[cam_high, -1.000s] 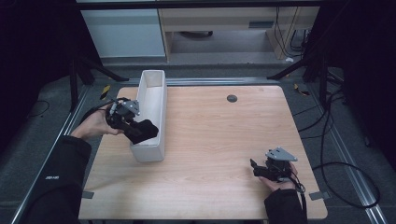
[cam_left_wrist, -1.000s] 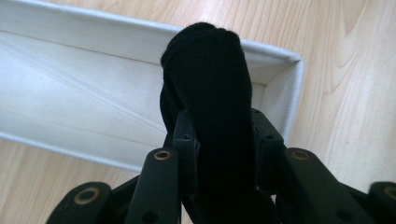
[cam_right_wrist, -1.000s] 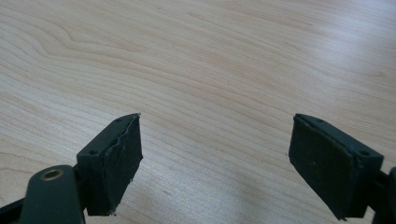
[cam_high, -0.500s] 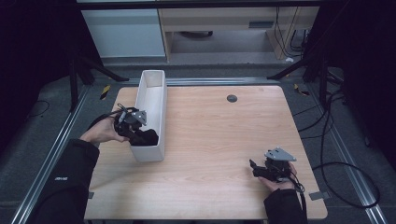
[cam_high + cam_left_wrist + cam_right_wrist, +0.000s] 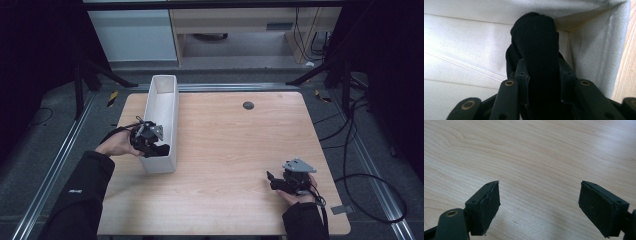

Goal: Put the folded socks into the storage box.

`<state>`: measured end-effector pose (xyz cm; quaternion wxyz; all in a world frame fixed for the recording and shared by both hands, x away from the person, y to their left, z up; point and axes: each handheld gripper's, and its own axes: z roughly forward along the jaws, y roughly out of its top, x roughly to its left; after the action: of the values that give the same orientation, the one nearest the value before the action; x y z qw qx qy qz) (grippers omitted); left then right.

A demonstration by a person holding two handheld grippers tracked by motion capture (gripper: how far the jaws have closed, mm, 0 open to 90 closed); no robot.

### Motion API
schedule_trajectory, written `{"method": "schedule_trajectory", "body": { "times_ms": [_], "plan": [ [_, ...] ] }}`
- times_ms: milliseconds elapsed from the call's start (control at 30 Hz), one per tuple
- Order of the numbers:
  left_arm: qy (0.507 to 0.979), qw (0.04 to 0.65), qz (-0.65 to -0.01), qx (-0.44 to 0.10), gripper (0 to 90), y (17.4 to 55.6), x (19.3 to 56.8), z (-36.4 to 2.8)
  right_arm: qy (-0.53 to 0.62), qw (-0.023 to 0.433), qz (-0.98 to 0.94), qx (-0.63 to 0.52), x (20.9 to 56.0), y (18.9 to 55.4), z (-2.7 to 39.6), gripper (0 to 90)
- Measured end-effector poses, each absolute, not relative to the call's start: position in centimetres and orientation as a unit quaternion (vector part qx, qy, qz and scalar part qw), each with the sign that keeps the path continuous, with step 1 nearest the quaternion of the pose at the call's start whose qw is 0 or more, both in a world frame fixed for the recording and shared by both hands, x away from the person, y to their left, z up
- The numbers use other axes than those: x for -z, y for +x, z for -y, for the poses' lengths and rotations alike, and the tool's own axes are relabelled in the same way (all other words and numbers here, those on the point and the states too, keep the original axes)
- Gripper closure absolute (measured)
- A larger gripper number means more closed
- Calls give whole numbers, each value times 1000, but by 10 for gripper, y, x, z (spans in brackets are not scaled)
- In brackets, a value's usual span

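I had the left gripper [image 5: 159, 148] reaching over the near end of the white fabric bin [image 5: 172, 112], its jaws clenched on a black rolled cloth [image 5: 537, 60], probably a sock or a glove, though I could not tell which. In the left gripper view the cloth sat squeezed between the two jaws and hung inside the bin, close to its near corner, with the pale woven walls behind and beside it. Whether it touched the bin's floor I could not tell. The right gripper [image 5: 274, 180] rested well apart from the bin, at the near right part of the wooden table [image 5: 240, 145], its jaws spread wide over bare wood and holding nothing. As I judged it, the carrying was done and the cloth was already within the bin. What remained was letting go and drawing the left gripper out.
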<state>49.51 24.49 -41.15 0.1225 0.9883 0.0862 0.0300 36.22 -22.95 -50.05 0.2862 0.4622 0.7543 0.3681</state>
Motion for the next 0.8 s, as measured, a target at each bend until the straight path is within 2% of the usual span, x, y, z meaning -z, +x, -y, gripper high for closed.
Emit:
{"method": "schedule_trajectory", "body": {
  "times_ms": [100, 333, 633, 800],
  "plan": [
    [987, 130, -93, -34, 643, 495, 411, -247, 462, 286, -755, -368, 500, 362, 229, 176],
    [981, 154, -108, -47, 500, 493, 400, -253, 463, 285, -755, -368, 500, 362, 229, 176],
    [961, 231, -128, -83, 462, 469, 353, -273, 463, 288, -752, -369, 500, 362, 230, 176],
    [949, 256, -156, -101, 437, 451, 339, -283, 463, 289, -751, -370, 499, 361, 230, 176]
  ]
}}
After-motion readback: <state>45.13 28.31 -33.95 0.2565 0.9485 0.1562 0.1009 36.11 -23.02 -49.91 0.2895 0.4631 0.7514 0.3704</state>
